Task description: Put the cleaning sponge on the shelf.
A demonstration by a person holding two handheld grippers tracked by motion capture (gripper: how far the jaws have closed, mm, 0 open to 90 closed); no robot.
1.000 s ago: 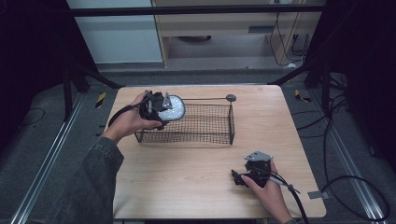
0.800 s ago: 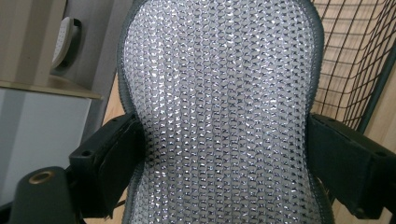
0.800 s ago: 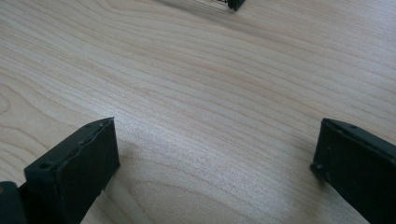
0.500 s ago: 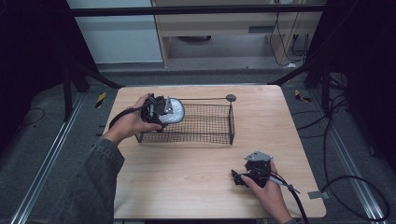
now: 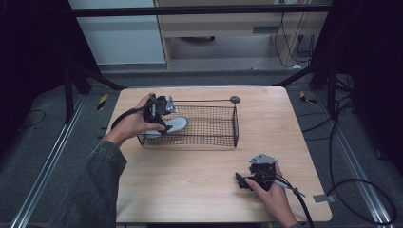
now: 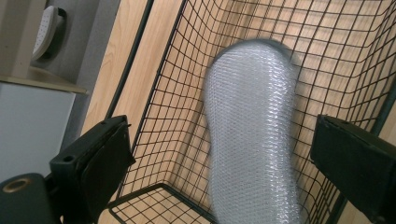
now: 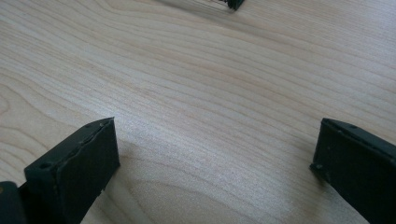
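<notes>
High view showed the left gripper (image 5: 159,111) had lowered the bubble-wrapped bundle (image 5: 172,125) into the wire basket's (image 5: 223,126) left end and opened its jaws wide, likely finishing placement, while the right gripper (image 5: 251,179) rested apart-jawed on the table (image 5: 190,175).

A light wooden table (image 5: 199,190) stands on a grey floor (image 5: 43,156). Metal rails (image 5: 45,178) run along the floor past the table's left and right edges. Beyond its far edge are a white panel (image 5: 126,40) and a pale wood cabinet (image 5: 223,26). Dark frame legs (image 5: 90,76) slant down near both far corners. Cables (image 5: 351,185) lie on the floor at the right. The outer sides are dark.
</notes>
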